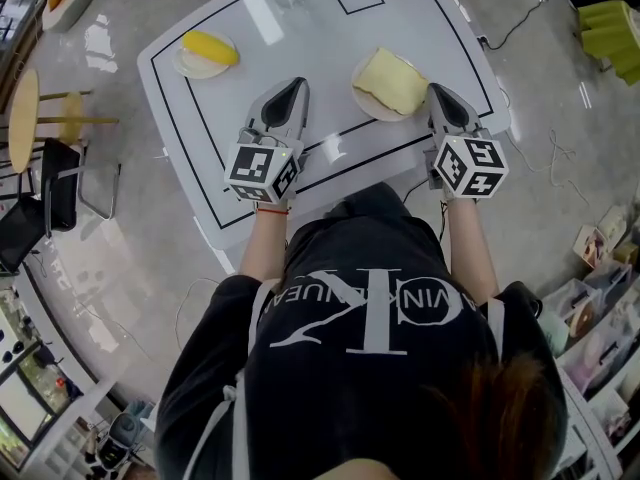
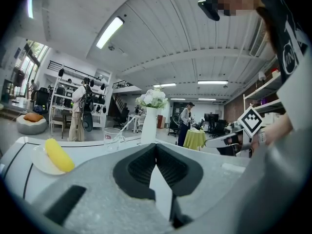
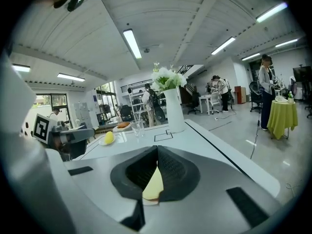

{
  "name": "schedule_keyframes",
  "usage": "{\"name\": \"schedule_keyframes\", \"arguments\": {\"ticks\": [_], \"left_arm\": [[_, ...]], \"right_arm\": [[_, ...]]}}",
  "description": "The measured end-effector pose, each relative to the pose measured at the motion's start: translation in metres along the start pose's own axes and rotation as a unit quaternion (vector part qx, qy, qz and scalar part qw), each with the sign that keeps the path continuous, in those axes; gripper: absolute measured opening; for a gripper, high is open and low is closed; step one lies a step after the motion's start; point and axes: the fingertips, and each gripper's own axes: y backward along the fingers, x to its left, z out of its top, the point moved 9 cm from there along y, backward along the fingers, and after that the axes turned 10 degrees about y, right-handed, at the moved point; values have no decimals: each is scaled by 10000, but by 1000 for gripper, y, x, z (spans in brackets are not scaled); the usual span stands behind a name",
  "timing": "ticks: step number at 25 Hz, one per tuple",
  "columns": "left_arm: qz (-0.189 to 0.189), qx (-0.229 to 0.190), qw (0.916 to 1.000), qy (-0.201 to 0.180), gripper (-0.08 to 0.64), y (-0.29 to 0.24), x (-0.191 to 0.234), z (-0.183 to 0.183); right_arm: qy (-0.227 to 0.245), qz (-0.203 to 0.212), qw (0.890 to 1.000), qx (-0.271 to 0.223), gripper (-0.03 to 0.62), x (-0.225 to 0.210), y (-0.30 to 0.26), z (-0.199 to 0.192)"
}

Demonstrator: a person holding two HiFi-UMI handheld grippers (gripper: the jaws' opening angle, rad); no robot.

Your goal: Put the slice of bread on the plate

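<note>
Head view: the slice of bread (image 1: 392, 80) lies on the plate (image 1: 361, 94) at the right of the desk (image 1: 300, 38). The right hand-held gripper (image 1: 436, 89), clenched and empty, sits just beside the plate's right rim. The left hand-held gripper (image 1: 297, 82), also clenched on nothing, is over the desk's near middle.

White table (image 1: 300, 28) w/ black line markings: slice of bread (image 1: 392, 80) lies on a plate (image 1: 366, 103) at rt, and a yellow item (image 1: 210, 47) sits on a 2nd plate (image 1: 192, 68) at far left, well apart. Right gripper (image 1: 436, 90) points at the bread's rt edge, tip just beside the plate, jaws together. Left gripper (image 1: 294, 85) is over bare table btwn the 2 plates, jaws also together, w/ the person's black shirt (image 1: 370, 308) filling the lower frame.
</note>
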Motion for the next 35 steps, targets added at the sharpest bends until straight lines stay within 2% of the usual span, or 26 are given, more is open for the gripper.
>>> {"name": "schedule_keyframes", "arguments": {"ticks": [5, 14, 35], "left_arm": [[15, -157, 9998, -78, 3, 3, -1, 11], [97, -460, 9987, -202, 3, 10, -2, 33], [332, -956, 9941, -401, 3, 19, 0, 73]], "right_arm": [[103, 61, 9987, -492, 2, -2, 9, 18], [340, -11, 9940, -1035, 2, -5, 25, 43], [645, 54, 9828, -1730, 2, -2, 38, 74]]}}
